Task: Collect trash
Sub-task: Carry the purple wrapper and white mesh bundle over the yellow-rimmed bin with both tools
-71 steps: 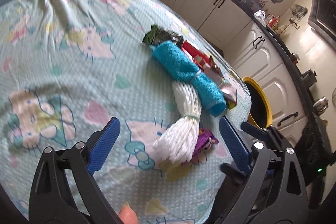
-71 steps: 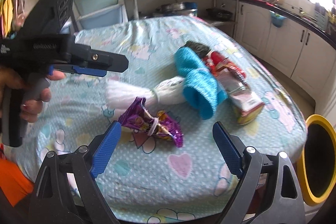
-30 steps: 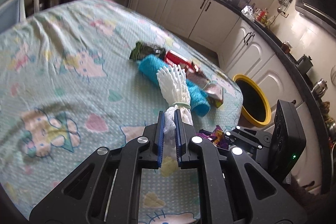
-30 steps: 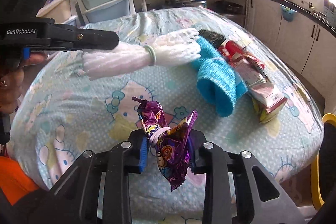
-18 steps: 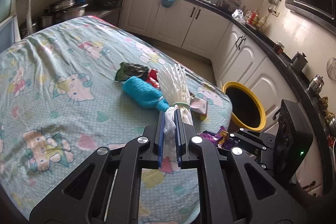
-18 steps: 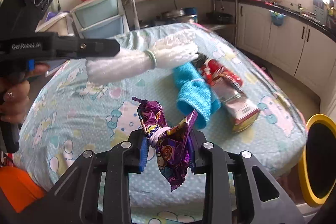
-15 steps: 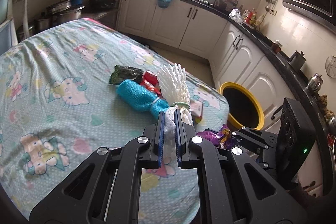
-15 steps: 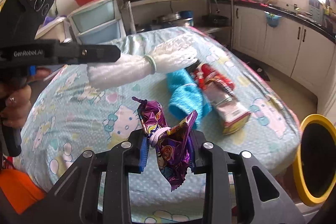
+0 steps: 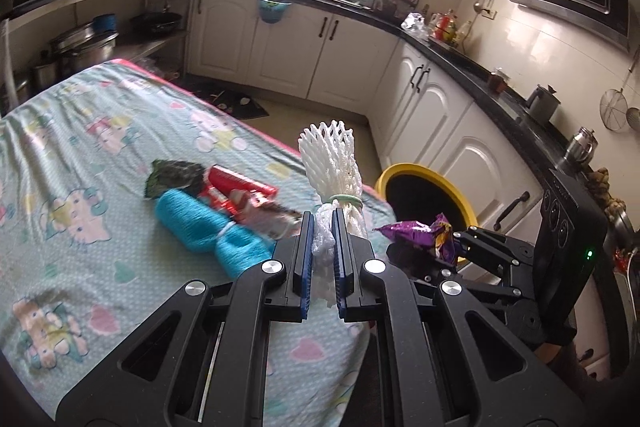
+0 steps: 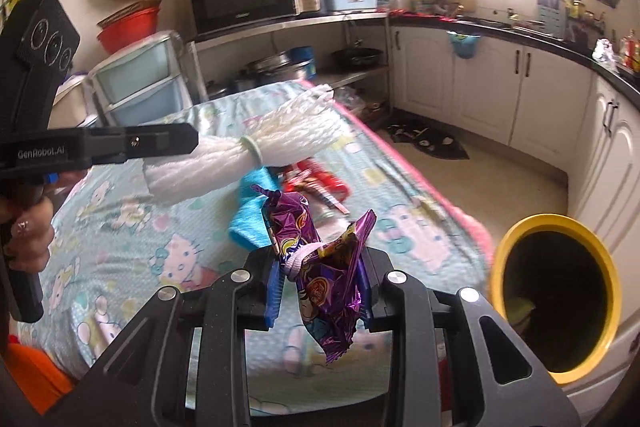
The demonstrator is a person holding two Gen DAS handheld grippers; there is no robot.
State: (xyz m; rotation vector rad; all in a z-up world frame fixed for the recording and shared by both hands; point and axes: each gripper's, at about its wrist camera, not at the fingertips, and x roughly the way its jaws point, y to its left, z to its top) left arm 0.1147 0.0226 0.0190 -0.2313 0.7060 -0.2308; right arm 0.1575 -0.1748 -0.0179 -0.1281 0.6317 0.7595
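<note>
Nearest in the left wrist view: left gripper (image 9: 320, 247), jaws clamped tight on the tail end of a white foam net sleeve (image 9: 332, 163), bundle sticking up and forward past the fingertips, green rubber band (image 9: 344, 201) pinching it just beyond the pads. Held up off the table, not resting on anything.

Just to the right of that, right gripper (image 9: 424, 255), jaws closed on a crumpled purple snack wrapper (image 9: 420, 231). Same thing from the right wrist view: right gripper (image 10: 320, 279) squeezing the purple snack wrapper (image 10: 320, 263) with a white band around its middle, bottom corner dangling below the pads. Left gripper (image 10: 188, 139) over on the left there, held by a hand (image 10: 28, 231), the white foam net sleeve (image 10: 280, 143) poking out to the right over the table.

A bit further out, still lying on the table with the cartoon-cat cloth (image 9: 80, 227): turquoise foam net roll (image 9: 204, 223), then a red packet (image 9: 236, 187) touching its far side, and a dark green wrapper (image 9: 172, 177) at the far-left end of that pile.

Past the right edge of the table, down on the floor: yellow-rimmed bin (image 9: 424, 179), dark inside, standing against white cabinets (image 9: 452, 131). In the right wrist view, the yellow-rimmed bin (image 10: 552, 227) just right of the wrapper.
</note>
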